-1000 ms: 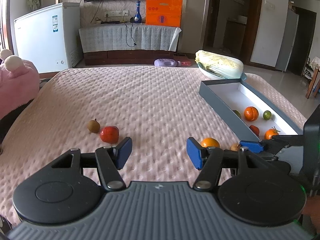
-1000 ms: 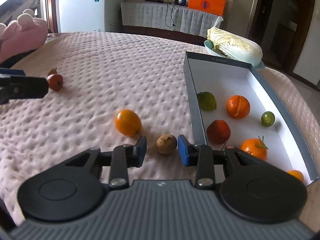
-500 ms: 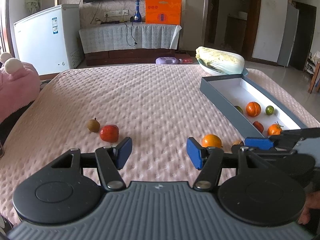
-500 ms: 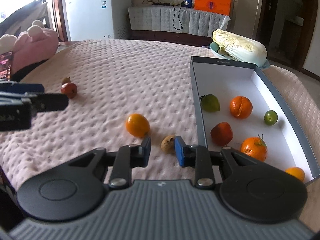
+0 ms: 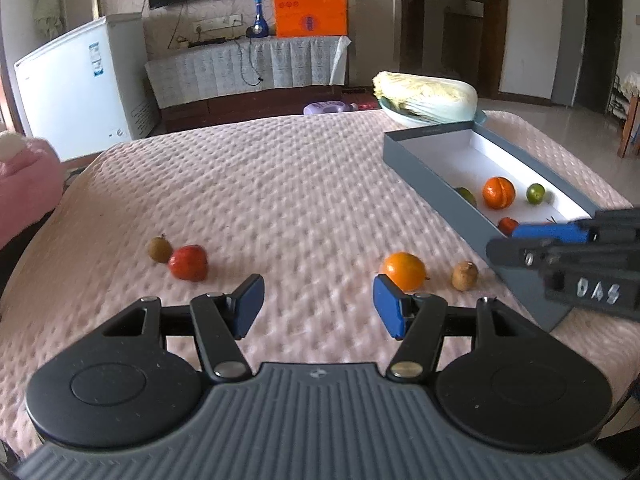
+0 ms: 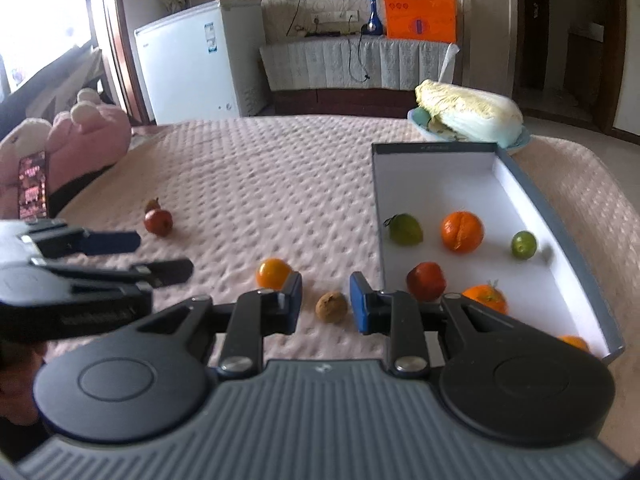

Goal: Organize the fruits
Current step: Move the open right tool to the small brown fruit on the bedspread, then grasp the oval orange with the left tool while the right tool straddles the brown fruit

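Observation:
On the pink bedspread lie a small brown fruit (image 6: pixel 331 306), an orange (image 6: pixel 273 273), a red fruit (image 6: pixel 158 222) and another small brown fruit (image 6: pixel 152 204). The grey box (image 6: pixel 536 196) holds several fruits. My right gripper (image 6: pixel 325 307) is open and raised, its fingers either side of the brown fruit in the view. My left gripper (image 5: pixel 319 307) is open and empty above the bedspread; the orange (image 5: pixel 403 271) lies beyond its right finger, and the red fruit (image 5: pixel 188 263) lies to its left.
A napa cabbage (image 6: pixel 468 116) on a plate sits beyond the box. A pink plush toy (image 6: pixel 92 140) lies at the bed's left edge. A white freezer (image 6: pixel 188 60) and a TV bench stand behind the bed.
Both grippers have risen and pulled back from the bed. The right gripper has drawn back from the small brown fruit, which still lies on the bedspread.

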Motion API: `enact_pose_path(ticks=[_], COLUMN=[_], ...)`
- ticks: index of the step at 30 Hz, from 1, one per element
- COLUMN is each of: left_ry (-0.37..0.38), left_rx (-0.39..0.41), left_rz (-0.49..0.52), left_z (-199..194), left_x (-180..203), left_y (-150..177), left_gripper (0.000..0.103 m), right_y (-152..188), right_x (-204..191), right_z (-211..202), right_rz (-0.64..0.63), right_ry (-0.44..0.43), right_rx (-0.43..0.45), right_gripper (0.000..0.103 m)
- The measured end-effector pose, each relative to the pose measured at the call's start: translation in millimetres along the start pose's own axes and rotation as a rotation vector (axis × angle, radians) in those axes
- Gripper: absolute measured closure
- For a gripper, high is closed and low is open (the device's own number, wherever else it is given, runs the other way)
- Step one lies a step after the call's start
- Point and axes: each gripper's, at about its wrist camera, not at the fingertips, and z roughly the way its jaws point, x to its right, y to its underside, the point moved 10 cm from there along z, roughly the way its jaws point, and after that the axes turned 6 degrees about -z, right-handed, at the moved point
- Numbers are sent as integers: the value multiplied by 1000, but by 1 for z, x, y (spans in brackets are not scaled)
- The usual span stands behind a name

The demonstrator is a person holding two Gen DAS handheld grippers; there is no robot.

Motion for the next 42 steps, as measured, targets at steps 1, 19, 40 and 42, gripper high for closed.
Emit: enact_pose_path(ticks=[1,19,40,42], left_ry=[5,30,23,23], left_rx=[2,-40,-106,-107], left_rz=[8,41,-15,-18], left_z=[1,54,86,86], left_x=[5,64,61,61], left_y=[0,-1,6,6], left_gripper=[37,37,38,38], right_y=[-2,-14,-10,-9], right_x=[3,23,27,28], right_z=[-4,-24,-16,-15], right_rz=[8,57,73,74], right_ry=[0,-14,9,14], right_rx=[12,75,62,58], right_gripper=[73,73,73,73])
